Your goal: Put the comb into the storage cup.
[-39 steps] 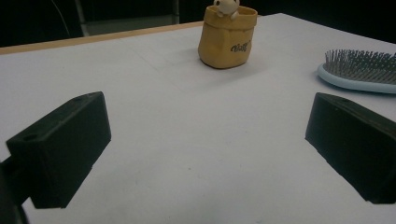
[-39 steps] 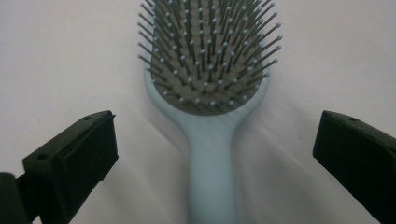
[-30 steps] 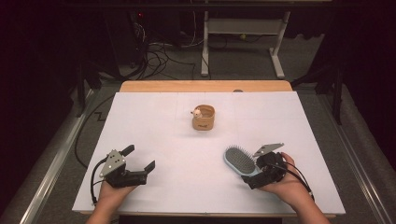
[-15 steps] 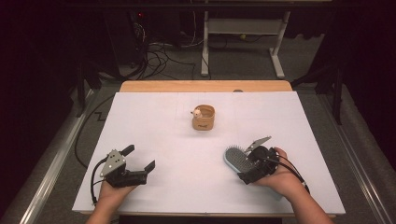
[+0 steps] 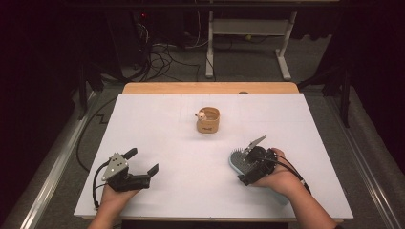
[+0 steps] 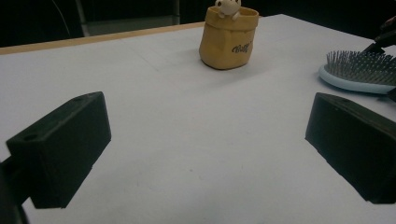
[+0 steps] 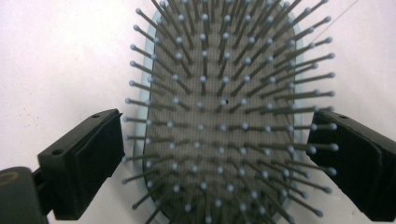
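In the high view, the right gripper (image 5: 252, 160) hovered over the light-blue paddle hairbrush (image 5: 237, 161) at lower right, while the left gripper (image 5: 141, 166) sat spread wide at lower left. The left gripper view showed its jaws gaping over bare white table (image 6: 187, 140), a yellow toy pot (image 6: 229, 35) at top. The right gripper view showed both jaws parted, flanking the bristles (image 7: 224, 121), unclamped.

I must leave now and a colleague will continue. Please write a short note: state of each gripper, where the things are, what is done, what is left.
Right gripper: open, jaws on either side of the hairbrush, not yet closed on it.
Left gripper: open, holds nothing, near the left front of the table.
Hairbrush lies bristles up at the right front; yellow cup stands mid-table.
Done: right gripper positioned at the brush.
Left: probably grasp and lift the brush.
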{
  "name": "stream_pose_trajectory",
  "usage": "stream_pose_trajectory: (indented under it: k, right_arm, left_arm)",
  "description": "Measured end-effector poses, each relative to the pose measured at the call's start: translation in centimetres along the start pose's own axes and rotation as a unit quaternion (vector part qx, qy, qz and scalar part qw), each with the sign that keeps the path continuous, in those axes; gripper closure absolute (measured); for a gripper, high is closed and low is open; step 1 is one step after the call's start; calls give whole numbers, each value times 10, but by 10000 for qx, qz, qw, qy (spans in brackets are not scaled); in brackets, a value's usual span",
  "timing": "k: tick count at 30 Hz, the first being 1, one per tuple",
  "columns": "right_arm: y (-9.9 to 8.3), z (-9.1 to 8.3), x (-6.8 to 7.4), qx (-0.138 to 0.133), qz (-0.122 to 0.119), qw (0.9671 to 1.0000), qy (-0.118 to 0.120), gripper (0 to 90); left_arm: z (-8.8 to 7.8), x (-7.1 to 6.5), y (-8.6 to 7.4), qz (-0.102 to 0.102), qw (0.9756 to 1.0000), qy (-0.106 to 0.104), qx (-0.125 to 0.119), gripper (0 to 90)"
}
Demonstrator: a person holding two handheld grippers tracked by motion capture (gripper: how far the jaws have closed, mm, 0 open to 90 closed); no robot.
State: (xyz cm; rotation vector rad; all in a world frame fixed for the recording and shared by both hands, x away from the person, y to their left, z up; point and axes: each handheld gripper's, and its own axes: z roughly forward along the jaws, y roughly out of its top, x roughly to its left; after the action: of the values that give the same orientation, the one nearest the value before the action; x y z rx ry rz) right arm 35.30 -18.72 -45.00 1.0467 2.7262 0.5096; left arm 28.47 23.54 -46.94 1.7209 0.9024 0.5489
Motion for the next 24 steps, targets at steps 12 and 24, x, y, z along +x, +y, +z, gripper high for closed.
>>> stream_pose_trajectory:
  k: [12,24]
  right_arm:
    - [3,4,-3,61,40,10000,-46,69]
    - [4,5,-4,80,35,10000,31,76]
  left_arm:
    - [0,0,0,-12,10000,1,-1,7]
    - [0,0,0,4,10000,-11,5,7]
